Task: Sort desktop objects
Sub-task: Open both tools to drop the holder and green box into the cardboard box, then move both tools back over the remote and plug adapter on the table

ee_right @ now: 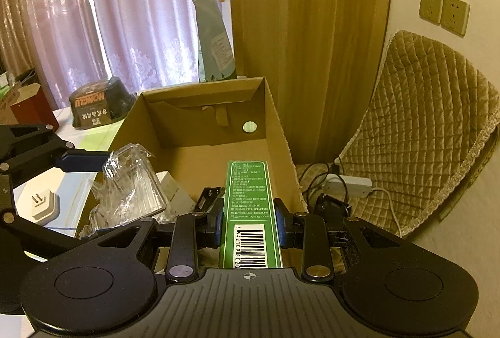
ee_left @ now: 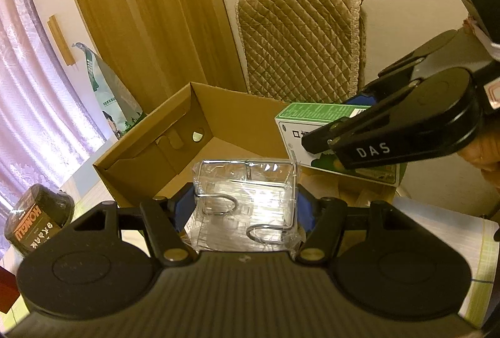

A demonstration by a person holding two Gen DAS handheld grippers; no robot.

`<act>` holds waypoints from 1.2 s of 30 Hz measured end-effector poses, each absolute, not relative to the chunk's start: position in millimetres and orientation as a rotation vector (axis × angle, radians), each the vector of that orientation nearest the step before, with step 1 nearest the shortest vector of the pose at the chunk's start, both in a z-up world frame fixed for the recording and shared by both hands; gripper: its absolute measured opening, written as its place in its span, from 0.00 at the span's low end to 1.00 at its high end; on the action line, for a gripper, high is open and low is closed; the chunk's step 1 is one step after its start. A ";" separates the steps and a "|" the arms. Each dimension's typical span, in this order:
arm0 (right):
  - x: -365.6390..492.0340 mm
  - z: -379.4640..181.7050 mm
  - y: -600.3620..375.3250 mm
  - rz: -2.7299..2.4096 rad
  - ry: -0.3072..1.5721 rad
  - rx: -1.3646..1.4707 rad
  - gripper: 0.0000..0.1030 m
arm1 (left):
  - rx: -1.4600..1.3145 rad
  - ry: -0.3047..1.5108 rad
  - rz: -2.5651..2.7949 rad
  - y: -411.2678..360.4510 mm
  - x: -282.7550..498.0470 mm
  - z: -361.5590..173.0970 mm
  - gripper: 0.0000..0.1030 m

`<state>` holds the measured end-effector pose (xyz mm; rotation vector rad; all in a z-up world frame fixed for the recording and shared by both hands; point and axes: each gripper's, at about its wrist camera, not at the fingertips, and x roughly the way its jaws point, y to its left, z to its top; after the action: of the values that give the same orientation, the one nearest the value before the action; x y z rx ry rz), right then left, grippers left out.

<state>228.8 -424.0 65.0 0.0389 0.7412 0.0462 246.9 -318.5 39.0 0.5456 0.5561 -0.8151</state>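
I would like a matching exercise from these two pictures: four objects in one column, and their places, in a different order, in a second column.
Things:
1. green box
2. clear plastic packet
3. white plug adapter
4. black bowl

Places:
A. on the table, below the left gripper's finger
B. between the right gripper's fingers
C. on the table, near the curtain
D. between the left gripper's fingers

Pairs: 1-B, 2-D, 3-A, 4-C
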 end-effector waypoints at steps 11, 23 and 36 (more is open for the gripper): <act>234.2 65.6 -424.3 0.044 0.728 0.047 0.29 | 0.539 0.527 -0.807 -306.9 243.4 43.9 0.71; 234.7 73.8 -415.9 0.064 0.632 0.044 0.82 | 0.470 0.529 -0.725 -258.0 233.4 53.2 0.73; 176.7 102.2 -361.9 0.195 0.546 0.081 0.82 | 0.369 0.642 -0.504 -124.6 174.8 31.3 0.79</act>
<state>176.7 -361.9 102.2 0.0812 0.5460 0.1948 174.8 -124.6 31.3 0.3687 0.6424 -0.5044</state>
